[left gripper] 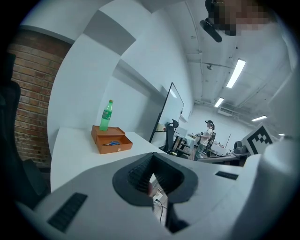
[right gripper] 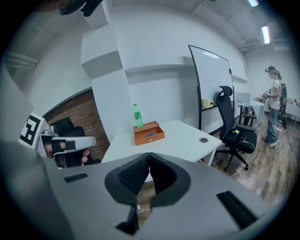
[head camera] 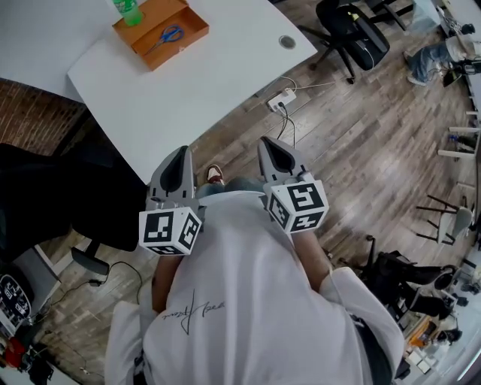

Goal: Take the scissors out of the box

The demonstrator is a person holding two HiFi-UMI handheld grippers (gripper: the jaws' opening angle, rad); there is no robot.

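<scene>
An open orange box (head camera: pixel 161 30) stands far off on the white table (head camera: pixel 203 83), with blue-handled scissors (head camera: pixel 168 35) lying inside it. A green bottle (head camera: pixel 128 10) stands right behind the box. Both grippers are held in front of my chest, well short of the table. The left gripper (head camera: pixel 182 153) and right gripper (head camera: pixel 269 143) are shut and empty. The left gripper view shows the box (left gripper: pixel 112 143), the scissors (left gripper: pixel 112 144) and the bottle (left gripper: pixel 107 116) beyond its closed tips (left gripper: pixel 152 155). The right gripper view shows the box (right gripper: pixel 149 133) and bottle (right gripper: pixel 137 116) beyond its tips (right gripper: pixel 149 153).
The floor is wood planks, with a power strip (head camera: pixel 282 98) and cables near the table's corner. A black office chair (head camera: pixel 353 34) stands to the right of the table, and a brick wall (head camera: pixel 30 105) and dark seat are on the left. A whiteboard (right gripper: pixel 213 89) and a standing person (right gripper: pixel 273 108) are farther off.
</scene>
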